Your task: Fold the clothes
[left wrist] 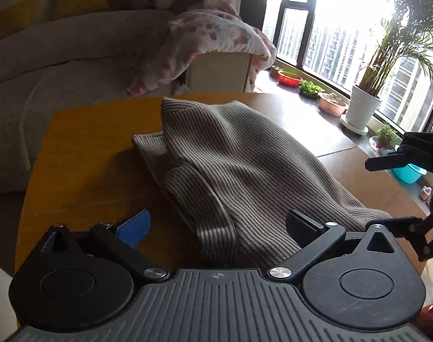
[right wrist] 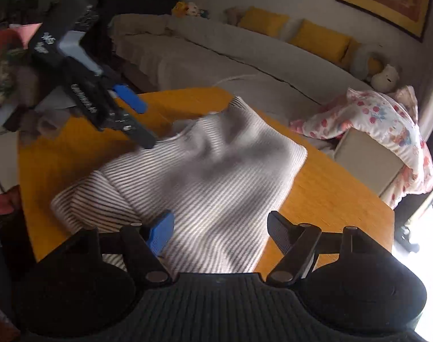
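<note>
A grey-brown ribbed garment [left wrist: 230, 165] lies folded in a heap on the orange wooden table [left wrist: 82, 154]. My left gripper [left wrist: 216, 225] is open, its jaws spread wide on either side of the garment's near edge. In the right wrist view the same garment [right wrist: 205, 176] lies across the table [right wrist: 330, 199]. My right gripper [right wrist: 220, 228] is open above the garment's near edge, holding nothing. The left gripper [right wrist: 142, 122] shows there at the far left of the garment, its black finger [right wrist: 139, 134] touching the cloth. Part of the right gripper [left wrist: 387, 162] shows at the right edge of the left wrist view.
A grey sofa [right wrist: 216, 54] with yellow cushions stands beyond the table. A floral blanket [left wrist: 210, 42] hangs over a box by the sofa. Potted plants [left wrist: 361, 108] line the window sill at the right. Clutter [right wrist: 11, 65] sits left of the table.
</note>
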A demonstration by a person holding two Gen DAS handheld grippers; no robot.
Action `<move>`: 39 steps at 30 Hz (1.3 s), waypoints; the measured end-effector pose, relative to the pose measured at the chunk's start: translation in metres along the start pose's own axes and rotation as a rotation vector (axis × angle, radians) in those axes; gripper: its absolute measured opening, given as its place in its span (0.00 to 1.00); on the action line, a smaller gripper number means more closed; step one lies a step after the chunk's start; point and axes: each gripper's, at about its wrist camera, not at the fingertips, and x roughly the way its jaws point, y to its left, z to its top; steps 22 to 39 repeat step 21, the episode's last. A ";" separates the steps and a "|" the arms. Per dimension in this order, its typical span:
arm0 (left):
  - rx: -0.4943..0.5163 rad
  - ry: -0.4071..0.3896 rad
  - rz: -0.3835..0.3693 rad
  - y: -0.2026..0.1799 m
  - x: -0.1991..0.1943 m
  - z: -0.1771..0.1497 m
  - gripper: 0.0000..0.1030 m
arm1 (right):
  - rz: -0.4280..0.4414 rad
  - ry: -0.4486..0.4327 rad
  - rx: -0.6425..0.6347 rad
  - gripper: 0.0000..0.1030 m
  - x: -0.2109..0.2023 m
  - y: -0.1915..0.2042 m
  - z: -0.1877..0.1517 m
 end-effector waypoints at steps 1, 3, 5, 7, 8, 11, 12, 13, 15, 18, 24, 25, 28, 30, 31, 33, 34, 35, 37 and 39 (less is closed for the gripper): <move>0.003 -0.017 0.004 0.001 -0.004 0.002 1.00 | 0.048 -0.002 -0.049 0.72 -0.007 0.009 0.002; 0.011 -0.044 0.003 0.001 -0.011 0.005 1.00 | 0.083 0.017 -0.171 0.72 -0.006 0.033 -0.002; 0.019 -0.045 -0.010 0.000 -0.014 0.006 1.00 | 0.092 0.027 -0.241 0.72 0.005 0.048 -0.005; 0.021 -0.036 -0.022 -0.001 -0.016 0.003 0.99 | 0.118 0.010 -0.193 0.72 0.012 0.047 0.000; 0.019 -0.032 -0.026 -0.001 -0.016 0.002 0.99 | 0.152 -0.001 -0.137 0.72 0.011 0.040 0.005; -0.011 -0.029 -0.042 0.005 -0.017 -0.002 0.99 | 0.225 -0.015 -0.052 0.82 0.010 0.026 0.017; -0.030 -0.030 -0.050 0.009 -0.017 -0.003 0.99 | 0.229 -0.006 -0.081 0.84 0.010 0.027 0.018; -0.058 -0.030 -0.058 0.013 -0.016 -0.003 0.99 | 0.197 0.007 -0.137 0.84 0.011 0.034 0.014; -0.114 -0.030 -0.072 0.020 -0.013 -0.003 0.99 | 0.131 0.034 -0.248 0.83 0.014 0.049 0.006; -0.199 -0.020 -0.106 0.030 -0.004 0.000 0.98 | 0.094 0.033 -0.201 0.71 0.017 0.046 0.000; -0.241 -0.048 -0.111 0.037 0.011 0.017 0.96 | 0.083 0.012 -0.170 0.66 0.018 0.049 -0.003; -0.241 -0.048 -0.111 0.037 0.011 0.017 0.96 | 0.083 0.012 -0.170 0.66 0.018 0.049 -0.003; -0.241 -0.048 -0.111 0.037 0.011 0.017 0.96 | 0.083 0.012 -0.170 0.66 0.018 0.049 -0.003; -0.241 -0.048 -0.111 0.037 0.011 0.017 0.96 | 0.083 0.012 -0.170 0.66 0.018 0.049 -0.003; -0.241 -0.048 -0.111 0.037 0.011 0.017 0.96 | 0.083 0.012 -0.170 0.66 0.018 0.049 -0.003; -0.241 -0.048 -0.111 0.037 0.011 0.017 0.96 | 0.083 0.012 -0.170 0.66 0.018 0.049 -0.003; -0.241 -0.048 -0.111 0.037 0.011 0.017 0.96 | 0.083 0.012 -0.170 0.66 0.018 0.049 -0.003; -0.241 -0.048 -0.111 0.037 0.011 0.017 0.96 | 0.083 0.012 -0.170 0.66 0.018 0.049 -0.003; -0.241 -0.048 -0.111 0.037 0.011 0.017 0.96 | 0.083 0.012 -0.170 0.66 0.018 0.049 -0.003; -0.241 -0.048 -0.111 0.037 0.011 0.017 0.96 | 0.083 0.012 -0.170 0.66 0.018 0.049 -0.003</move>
